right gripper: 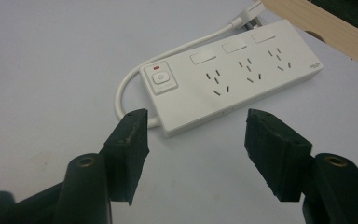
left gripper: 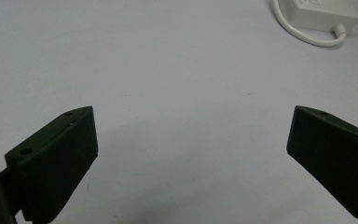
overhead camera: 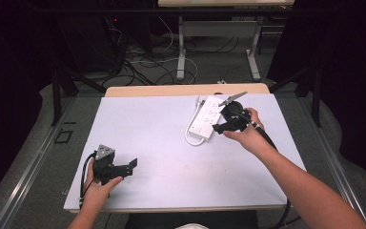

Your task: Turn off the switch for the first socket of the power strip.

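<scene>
The table [overhead camera: 147,138] carries a pale sheet, bare across its middle and near side. At its far right lies the white power strip [right gripper: 233,79], flat, three sockets up, a switch with a red light at one end, and its white cord [right gripper: 126,88] looping out from that end and back along the far side.

My right gripper [right gripper: 193,135] hangs just short of the strip's near long edge, jaws partly apart with nothing between them and no contact with the casing. My left gripper [left gripper: 191,135] rests low near the front left corner, well apart from the strip, jaws wide and empty.

Risks, as I judge them: the casing looks smooth and light, so a bite on one end may let it swing or slip. The cord loop sits beside my right jaw line and could be caught. A pad may also press the switch.
</scene>
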`<state>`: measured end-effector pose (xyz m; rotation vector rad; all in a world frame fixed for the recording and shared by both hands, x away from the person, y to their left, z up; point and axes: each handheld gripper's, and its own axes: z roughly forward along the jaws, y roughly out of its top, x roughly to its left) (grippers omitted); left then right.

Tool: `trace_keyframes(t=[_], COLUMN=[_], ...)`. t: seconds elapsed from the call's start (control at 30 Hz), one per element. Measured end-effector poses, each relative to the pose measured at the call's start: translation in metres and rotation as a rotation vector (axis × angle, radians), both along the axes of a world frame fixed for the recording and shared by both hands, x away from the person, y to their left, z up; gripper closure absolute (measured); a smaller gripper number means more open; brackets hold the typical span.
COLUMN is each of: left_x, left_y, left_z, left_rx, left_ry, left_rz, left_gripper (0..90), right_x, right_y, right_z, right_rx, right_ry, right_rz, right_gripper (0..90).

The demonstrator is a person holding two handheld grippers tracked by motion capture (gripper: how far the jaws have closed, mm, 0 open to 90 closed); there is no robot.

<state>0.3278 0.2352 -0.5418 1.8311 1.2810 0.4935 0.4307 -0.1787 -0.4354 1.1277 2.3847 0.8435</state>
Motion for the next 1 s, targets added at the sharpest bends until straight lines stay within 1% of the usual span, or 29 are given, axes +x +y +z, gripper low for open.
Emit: trace_keyframes(t=[0.07,0.1,0.13,0.2,0.23,0.27,0.3,0.37,0.47,0.53,0.63,0.7,0.87,0.93,1.0], left_x=[0.000,0.000,0.000,0.000,0.000,0.000,0.000,0.000,0.000,0.001,0.001,0.001,0.001,0.001,0.001], left_y=[0.000,0.000,0.000,0.000,0.000,0.001,0.001,0.001,0.001,0.001,0.001,0.001,0.001,0.001,0.001], left_z=[0.000,0.000,0.000,0.000,0.000,0.001,0.000,0.001,0.000,0.000,0.000,0.000,0.000,0.000,0.000], left_rx=[0.000,0.000,0.000,-0.001,-0.001,0.002,0.001,0.002,0.002,0.000,-0.003,-0.004,-0.006,-0.009,-0.009], left_ry=[0.000,0.000,0.001,0.001,0.000,0.010,0.008,0.009,0.008,0.008,0.010,0.010,0.010,0.001,0.001], left_rz=[0.000,0.000,-0.001,0.000,0.000,-0.007,-0.006,-0.007,-0.008,-0.006,-0.004,-0.004,-0.005,0.002,0.001], left_gripper=[1.8,1.8,1.8,1.8,1.8,1.8,1.8,1.9,1.9,2.0,2.0,2.0,2.0,2.1,2.1], right_x=[0.002,0.003,0.006,0.008,0.012,0.013,0.013,0.018,0.023,0.026,0.029,0.034,0.041,0.046,0.048], right_y=[0.001,0.003,0.004,0.005,0.007,0.008,0.008,0.011,0.015,0.016,0.018,0.021,0.025,0.028,0.029], right_z=[0.000,0.001,0.001,0.001,0.001,0.001,0.001,0.001,-0.001,0.000,-0.001,-0.002,-0.001,-0.001,-0.001], right_rx=[-0.001,0.007,0.000,0.003,-0.007,-0.003,-0.003,-0.008,0.000,0.004,0.002,0.011,0.006,0.016,0.018], right_ry=[0.000,0.004,0.007,0.011,0.014,0.019,0.019,0.023,0.021,0.039,0.043,0.048,0.052,0.056,0.063], right_rz=[0.006,0.003,0.001,-0.002,-0.002,-0.006,-0.006,-0.015,-0.022,-0.028,-0.036,-0.044,-0.053,-0.068,-0.071], right_gripper=[39.2,39.3,39.3,39.3,39.3,39.3,39.3,39.4,39.5,39.5,39.5,39.7,40.2,40.5,40.5])
